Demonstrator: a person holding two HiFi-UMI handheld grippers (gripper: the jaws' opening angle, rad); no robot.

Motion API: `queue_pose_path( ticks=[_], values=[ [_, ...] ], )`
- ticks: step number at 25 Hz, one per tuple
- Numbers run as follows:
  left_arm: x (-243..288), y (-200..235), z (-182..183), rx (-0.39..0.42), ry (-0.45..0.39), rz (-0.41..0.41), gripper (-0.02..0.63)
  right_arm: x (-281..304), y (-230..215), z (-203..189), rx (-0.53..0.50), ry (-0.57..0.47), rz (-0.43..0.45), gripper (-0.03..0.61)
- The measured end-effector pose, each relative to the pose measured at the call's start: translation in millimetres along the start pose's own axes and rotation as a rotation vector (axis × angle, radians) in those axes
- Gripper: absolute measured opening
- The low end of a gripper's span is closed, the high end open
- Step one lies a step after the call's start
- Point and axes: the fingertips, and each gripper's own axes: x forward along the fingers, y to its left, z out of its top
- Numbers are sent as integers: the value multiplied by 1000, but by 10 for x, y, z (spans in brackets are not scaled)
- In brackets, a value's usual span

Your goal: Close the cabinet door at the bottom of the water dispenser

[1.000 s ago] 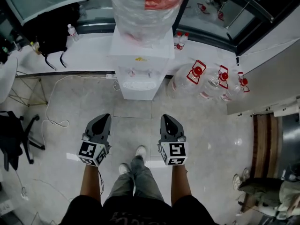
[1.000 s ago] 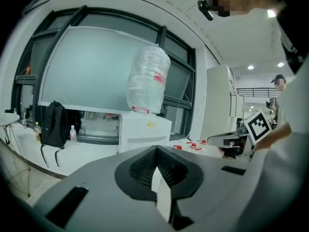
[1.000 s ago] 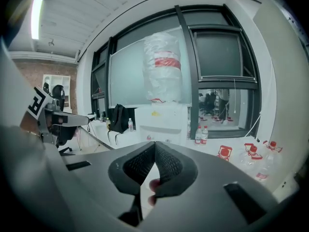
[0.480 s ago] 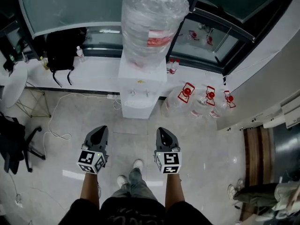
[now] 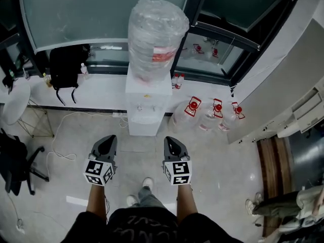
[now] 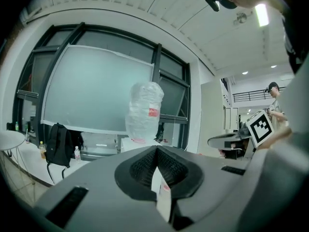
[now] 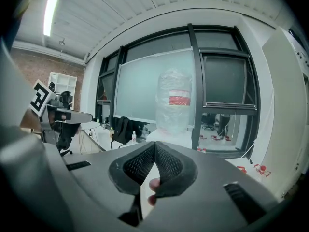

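Note:
The white water dispenser (image 5: 147, 103) stands against the window ledge, with a plastic-wrapped bottle (image 5: 157, 34) on top. Its lower front (image 5: 143, 126) looks flush from above; no door sticks out. My left gripper (image 5: 106, 142) and right gripper (image 5: 169, 143) hang side by side over the floor, a step short of the dispenser, both shut and empty. In the left gripper view the wrapped bottle (image 6: 143, 112) shows beyond the left gripper (image 6: 157, 151), whose pads meet. The right gripper view shows the bottle (image 7: 174, 105) straight ahead, past the shut right gripper (image 7: 154, 146).
Three spare jugs with red caps (image 5: 205, 116) lie right of the dispenser. A black backpack (image 5: 66, 65) and small bottles (image 5: 176, 81) sit on the white ledge. A cable (image 5: 55, 140) trails on the floor at the left, near an office chair (image 5: 12, 161). A person (image 5: 283, 206) sits at bottom right.
Both grippers have risen together with the head view, so the dispenser looks smaller and farther off. The jaws stayed shut.

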Motion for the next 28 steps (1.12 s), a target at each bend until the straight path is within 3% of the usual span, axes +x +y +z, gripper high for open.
queue_pose_path(
  ticks=[16,28],
  values=[
    [-524,29,344,0,-88,18,14,-373,290,339,-41,-66,-7,12],
    [-680,-98,430,15,-105,-1,14,-581,361,347,-52,-75,-17,12]
  ],
)
